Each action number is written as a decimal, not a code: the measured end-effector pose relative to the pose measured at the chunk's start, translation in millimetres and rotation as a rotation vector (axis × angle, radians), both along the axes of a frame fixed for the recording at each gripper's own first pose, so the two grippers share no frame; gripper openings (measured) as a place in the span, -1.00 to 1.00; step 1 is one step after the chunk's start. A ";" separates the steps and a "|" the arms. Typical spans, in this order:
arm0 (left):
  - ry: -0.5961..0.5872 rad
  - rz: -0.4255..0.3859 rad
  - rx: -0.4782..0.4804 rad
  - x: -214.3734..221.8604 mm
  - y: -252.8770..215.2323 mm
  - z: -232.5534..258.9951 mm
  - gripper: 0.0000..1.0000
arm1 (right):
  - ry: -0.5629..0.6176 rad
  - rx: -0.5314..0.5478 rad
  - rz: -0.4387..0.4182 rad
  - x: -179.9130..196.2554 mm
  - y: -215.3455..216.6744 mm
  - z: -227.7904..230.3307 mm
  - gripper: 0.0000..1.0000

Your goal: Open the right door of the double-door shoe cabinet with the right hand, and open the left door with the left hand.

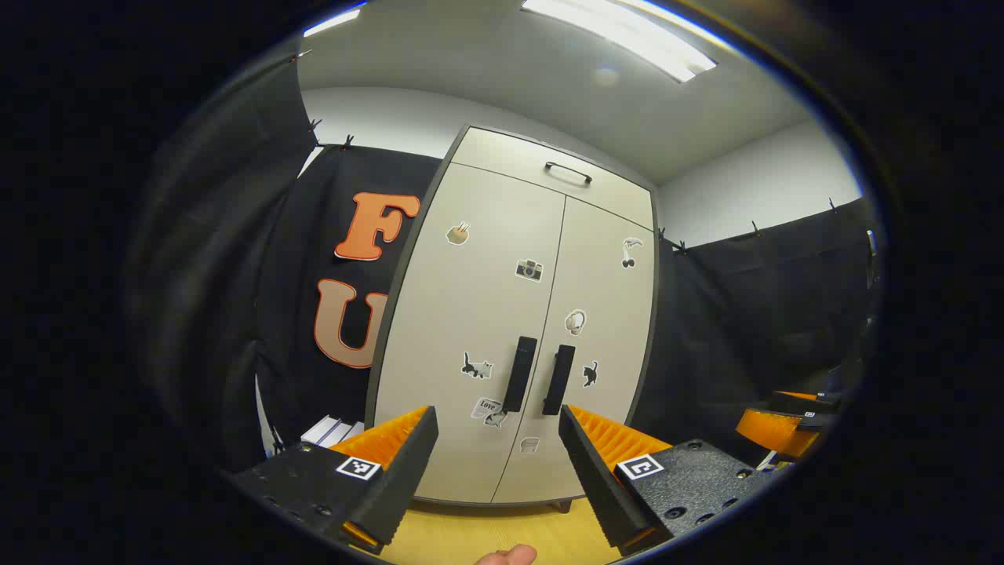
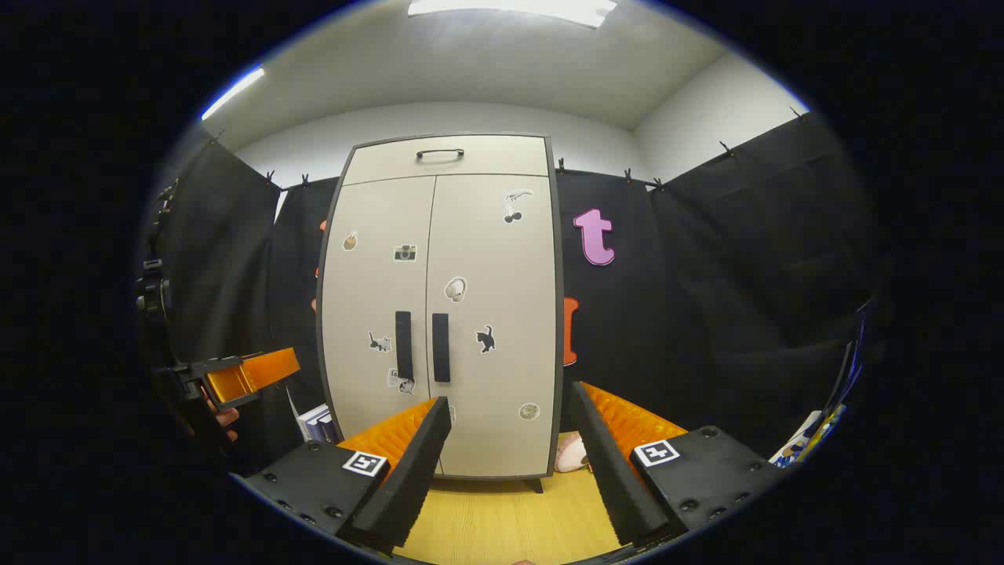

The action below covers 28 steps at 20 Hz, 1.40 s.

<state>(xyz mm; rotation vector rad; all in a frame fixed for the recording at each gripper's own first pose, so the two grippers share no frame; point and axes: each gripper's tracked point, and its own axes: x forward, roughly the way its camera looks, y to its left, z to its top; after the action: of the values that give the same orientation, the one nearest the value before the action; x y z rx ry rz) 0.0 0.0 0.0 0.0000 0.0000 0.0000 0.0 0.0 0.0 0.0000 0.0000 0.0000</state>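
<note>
The pale double-door shoe cabinet [image 1: 502, 314] [image 2: 447, 298] stands upright with both doors closed. Two dark vertical handles sit side by side at the middle seam: the left door's handle [image 1: 520, 374] [image 2: 403, 345] and the right door's handle [image 1: 558, 379] [image 2: 441, 347]. My left gripper [image 1: 498, 443] is open, a short way in front of the cabinet, with the handles above the gap between its fingers. My right gripper [image 2: 510, 447] is open too, pointed at the lower right door and apart from it. In the right gripper view the left gripper [image 2: 243, 377] shows far left, held by a hand [image 2: 223, 420].
A drawer with a dark handle [image 1: 569, 173] [image 2: 439, 154] tops the cabinet. Small stickers dot both doors. White books [image 1: 333, 430] [image 2: 318, 420] lie by the cabinet's left foot, a pinkish thing [image 2: 570, 453] by its right. The floor [image 1: 486, 534] is light wood. Black cloth walls close in on both sides.
</note>
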 end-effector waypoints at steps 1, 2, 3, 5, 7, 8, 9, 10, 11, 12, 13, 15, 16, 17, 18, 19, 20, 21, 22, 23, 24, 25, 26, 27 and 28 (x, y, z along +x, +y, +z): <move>-0.001 0.000 0.000 0.0 0.4 0.4 0.89 | -0.002 0.001 -0.002 0.0 -0.5 0.8 0.97; -0.002 0.000 0.001 0.1 0.7 0.7 0.89 | -0.003 0.002 -0.004 -0.2 -1.2 1.3 0.97; -0.003 0.001 0.003 0.7 0.9 0.4 0.89 | -0.003 0.002 -0.006 -0.1 -1.5 1.0 0.97; -0.001 0.005 0.005 0.8 2.0 -0.1 0.89 | -0.003 0.004 -0.006 1.2 -0.9 1.3 0.82; -0.002 0.004 0.002 1.5 1.7 0.0 0.89 | -0.006 0.007 -0.004 1.5 -0.7 1.4 0.82; -0.003 0.004 0.001 1.4 2.1 0.0 0.89 | -0.006 0.009 -0.004 2.8 -1.1 1.7 0.82; -0.004 0.004 0.002 1.5 2.3 0.4 0.89 | -0.006 0.010 -0.004 3.7 -1.5 1.5 0.82; -0.006 0.007 0.003 2.3 2.9 0.8 0.89 | -0.005 0.010 -0.004 3.8 -1.4 1.7 0.82; -0.007 0.009 0.005 2.5 3.9 1.5 0.89 | -0.007 0.010 -0.005 4.4 -1.6 1.6 0.82; -0.009 0.009 0.006 2.8 4.2 1.7 0.89 | -0.008 0.010 -0.004 5.3 -1.7 2.6 0.83; -0.011 0.009 0.007 3.2 3.9 1.9 0.89 | -0.008 0.008 -0.003 6.4 -1.8 3.1 0.83; -0.011 0.012 0.009 4.0 5.3 1.6 0.89 | -0.010 0.003 -0.014 8.4 -6.1 3.8 0.82; -0.011 0.012 0.008 4.4 5.6 1.7 0.89 | -0.012 0.004 -0.022 9.8 -8.9 4.1 0.82; -0.008 0.012 0.006 4.6 4.9 0.2 0.89 | -0.010 0.006 -0.026 10.7 -10.2 3.7 0.82; -0.005 0.011 0.005 5.1 4.6 -0.5 0.89 | -0.008 0.010 -0.026 11.6 -10.5 2.0 0.82; -0.004 0.011 0.005 6.3 3.7 -1.5 0.89 | -0.007 0.012 -0.025 11.8 -10.5 0.9 0.83; -0.002 0.009 0.005 7.0 2.8 -2.6 0.89 | -0.007 0.011 -0.027 11.9 -11.8 0.4 0.83; -0.001 0.006 0.005 7.9 1.3 -3.5 0.89 | -0.006 0.007 -0.031 13.1 -13.6 -0.1 0.83; 0.000 0.002 0.004 8.7 -0.2 -4.1 0.89 | -0.009 0.003 -0.035 13.4 -15.5 1.0 0.83; 0.003 -0.004 0.005 9.2 -2.6 -4.5 0.89 | -0.009 -0.001 -0.041 14.4 -17.5 1.0 0.82; 0.004 -0.007 0.004 9.6 -3.4 -4.7 0.89 | -0.008 -0.002 -0.045 16.3 -19.2 0.6 0.97; 0.003 -0.008 0.003 10.5 -4.0 -4.9 0.89 | -0.008 -0.001 -0.043 18.2 -18.7 0.7 0.97; 0.003 -0.009 0.003 10.8 -4.1 -4.6 0.89 | -0.008 -0.001 -0.041 21.2 -17.7 1.8 0.97; 0.004 -0.008 0.002 10.9 -3.7 -5.5 0.89 | -0.008 0.001 -0.039 23.6 -16.7 2.3 0.97; 0.004 -0.007 0.003 11.4 -3.6 -5.4 0.89 | -0.007 0.004 -0.035 26.4 -15.9 3.4 0.97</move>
<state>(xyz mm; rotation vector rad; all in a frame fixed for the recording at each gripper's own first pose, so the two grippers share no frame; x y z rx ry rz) 11.4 -3.6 -5.4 0.0027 0.0044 -0.0069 26.4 -15.9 3.4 0.0037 -0.0074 -0.0346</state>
